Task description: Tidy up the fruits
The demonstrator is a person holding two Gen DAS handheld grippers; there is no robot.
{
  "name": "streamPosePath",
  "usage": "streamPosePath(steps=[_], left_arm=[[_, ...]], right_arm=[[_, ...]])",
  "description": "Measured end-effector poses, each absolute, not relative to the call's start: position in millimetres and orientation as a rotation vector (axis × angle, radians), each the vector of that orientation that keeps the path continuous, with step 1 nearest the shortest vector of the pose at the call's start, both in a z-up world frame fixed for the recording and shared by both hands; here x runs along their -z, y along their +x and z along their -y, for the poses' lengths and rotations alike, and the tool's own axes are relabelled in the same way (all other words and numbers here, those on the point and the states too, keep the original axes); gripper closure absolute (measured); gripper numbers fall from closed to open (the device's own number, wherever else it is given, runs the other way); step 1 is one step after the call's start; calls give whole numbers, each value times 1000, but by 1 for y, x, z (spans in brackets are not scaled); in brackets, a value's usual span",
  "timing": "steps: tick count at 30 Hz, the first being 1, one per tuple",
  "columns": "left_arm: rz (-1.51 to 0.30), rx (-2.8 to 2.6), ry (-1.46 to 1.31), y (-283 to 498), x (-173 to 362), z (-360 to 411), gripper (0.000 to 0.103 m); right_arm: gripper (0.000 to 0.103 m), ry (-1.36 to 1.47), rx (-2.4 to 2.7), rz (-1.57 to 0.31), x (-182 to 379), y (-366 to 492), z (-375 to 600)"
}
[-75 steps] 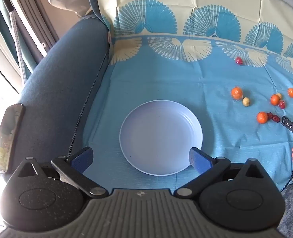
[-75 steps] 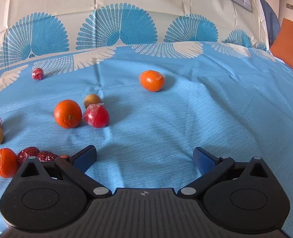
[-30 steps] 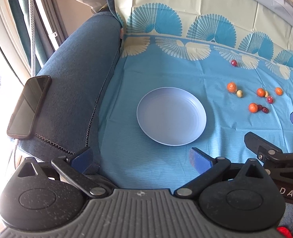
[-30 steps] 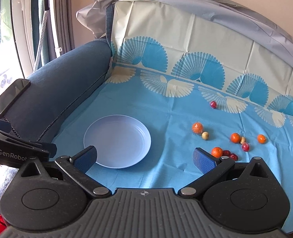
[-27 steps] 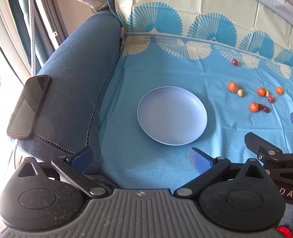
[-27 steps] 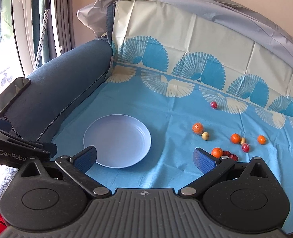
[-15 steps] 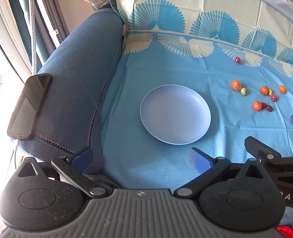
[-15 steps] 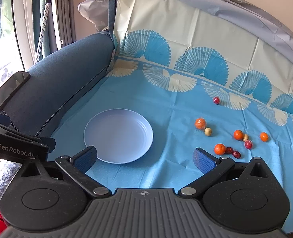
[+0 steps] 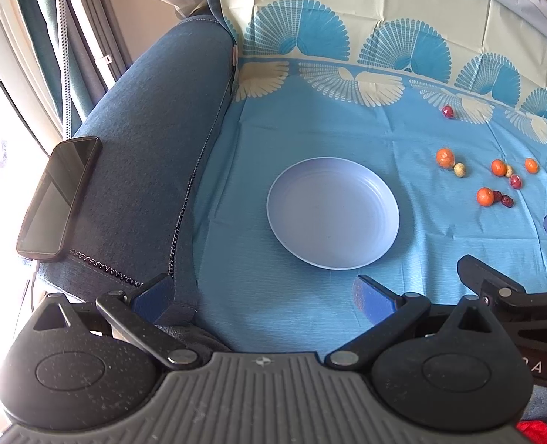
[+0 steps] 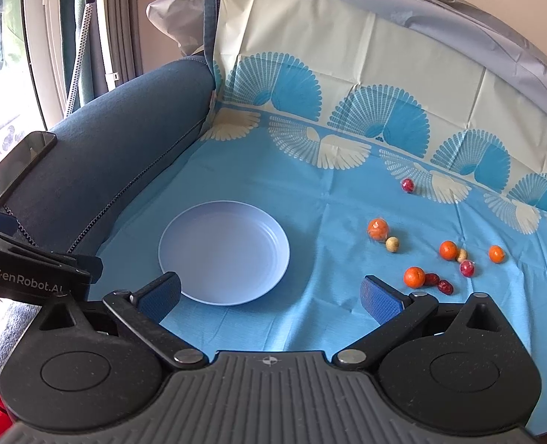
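We hold our left gripper (image 9: 261, 298) with its two blue-padded fingers spread wide and nothing between them; it hangs above the near edge of the sofa seat. Our right gripper (image 10: 271, 296) is just as wide apart and just as bare, and we can see part of its black frame at the right edge of the left wrist view. Neither one touches any fruit.

Just past both sets of fingers lies the round pale lavender plastic plate (image 9: 333, 218) (image 10: 224, 252), flat on the light blue patterned cloth (image 9: 310, 129) (image 10: 328, 203) that covers the seat and runs up the backrest in cream with blue fan shapes. We see nothing on the plate.

The fruits lie loose on the cloth, to the right of the plate and apart from it. Nearest the plate is a small orange tangerine in clear wrap (image 9: 445, 157) (image 10: 377, 229) with a little tan round fruit (image 9: 459, 170) (image 10: 392, 244) just beside it. Further right sits a second orange tangerine (image 10: 448, 250), a pale small fruit touching it, and a red wrapped fruit (image 10: 467, 268) close by. Nearer to us, a third orange tangerine (image 10: 414, 277) rests against two dark red dates (image 10: 439, 283). A fourth orange tangerine (image 10: 496, 254) lies furthest right, and a lone red wrapped fruit (image 9: 448, 111) (image 10: 407, 185) sits far back near the fan border.

On the left, a black smartphone (image 9: 59, 197) (image 10: 16, 164) lies on the dark blue fabric sofa armrest (image 9: 144, 140).
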State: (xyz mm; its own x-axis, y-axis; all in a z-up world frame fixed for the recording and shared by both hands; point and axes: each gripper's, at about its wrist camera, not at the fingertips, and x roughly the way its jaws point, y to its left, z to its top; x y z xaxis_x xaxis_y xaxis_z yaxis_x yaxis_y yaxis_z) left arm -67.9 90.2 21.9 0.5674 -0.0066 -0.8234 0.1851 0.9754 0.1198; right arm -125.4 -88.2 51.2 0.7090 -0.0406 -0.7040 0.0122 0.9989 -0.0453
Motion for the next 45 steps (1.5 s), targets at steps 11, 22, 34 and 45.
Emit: streamPosePath(steps=[11,22,34,45], left_arm=[[-955,111,199,-71,-26,-91,0],[-933,108,201,-82,-33,-92,0],[-978,194,227,-76,-20,-54,0],[-968,376,331,-30,34,82,0]], right_arm=[[1,-38,28,-774,-55,-128,89],[1,-39,31,-761,-60,-137,86],[1,102,184,-708,-41,-157,138],[1,158,566,-681,61,-128,293]])
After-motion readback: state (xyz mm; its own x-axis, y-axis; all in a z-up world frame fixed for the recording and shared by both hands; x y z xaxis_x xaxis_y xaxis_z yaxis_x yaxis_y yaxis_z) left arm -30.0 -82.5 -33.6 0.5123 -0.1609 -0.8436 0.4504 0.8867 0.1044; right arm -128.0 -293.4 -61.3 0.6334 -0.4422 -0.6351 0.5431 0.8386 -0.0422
